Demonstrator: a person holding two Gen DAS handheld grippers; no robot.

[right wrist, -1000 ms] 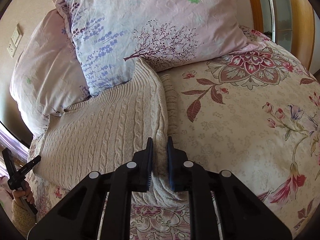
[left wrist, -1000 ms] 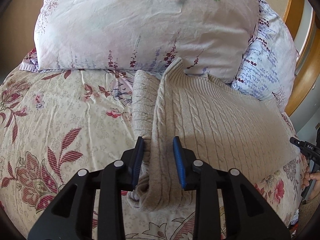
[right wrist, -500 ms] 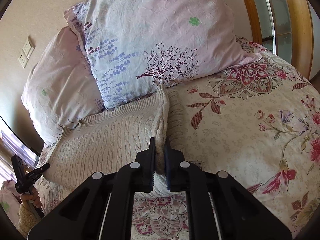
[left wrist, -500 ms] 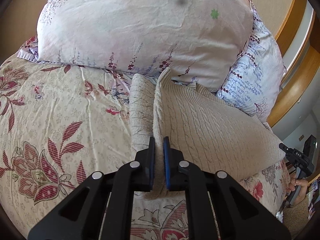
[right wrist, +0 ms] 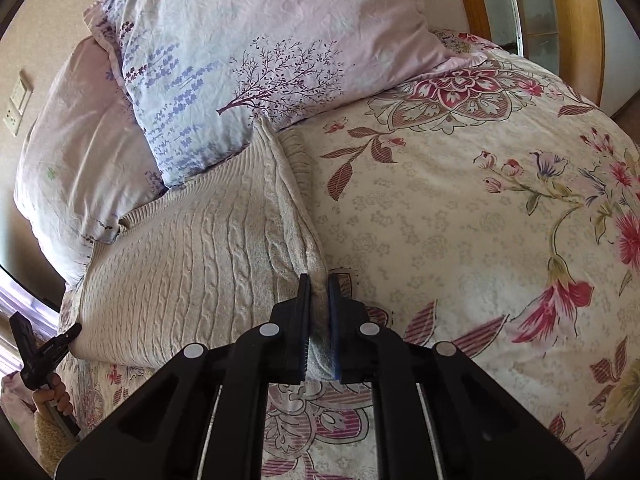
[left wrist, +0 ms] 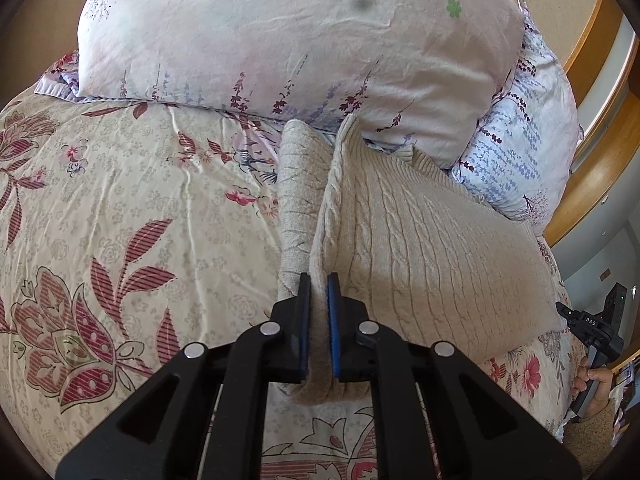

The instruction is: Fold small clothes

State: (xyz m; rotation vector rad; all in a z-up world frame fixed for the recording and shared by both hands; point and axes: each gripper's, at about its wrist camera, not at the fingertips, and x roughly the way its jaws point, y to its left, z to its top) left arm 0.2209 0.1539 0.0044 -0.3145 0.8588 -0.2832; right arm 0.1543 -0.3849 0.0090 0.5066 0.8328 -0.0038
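Note:
A cream cable-knit sweater (left wrist: 432,248) lies on the floral bedspread, its top against the pillows. My left gripper (left wrist: 319,280) is shut on the sweater's left bottom edge, lifting a ridge of knit; a sleeve (left wrist: 298,200) lies flat beside it. In the right wrist view the sweater (right wrist: 192,264) spreads to the left, and my right gripper (right wrist: 319,280) is shut on its right bottom edge, pinching a raised fold. Each gripper also shows at the other view's edge: the right one (left wrist: 592,332), the left one (right wrist: 40,352).
Floral bedspread (left wrist: 120,208) covers the bed. Two pillows (left wrist: 280,40) (right wrist: 248,60) lean at the head. A wooden frame (left wrist: 600,152) stands at the bed's side, and a wall socket (right wrist: 16,104) is on the wall.
My left gripper went from open around the sweater's edge to shut on it. Both grippers have lifted and pulled back a little with the edges pinched.

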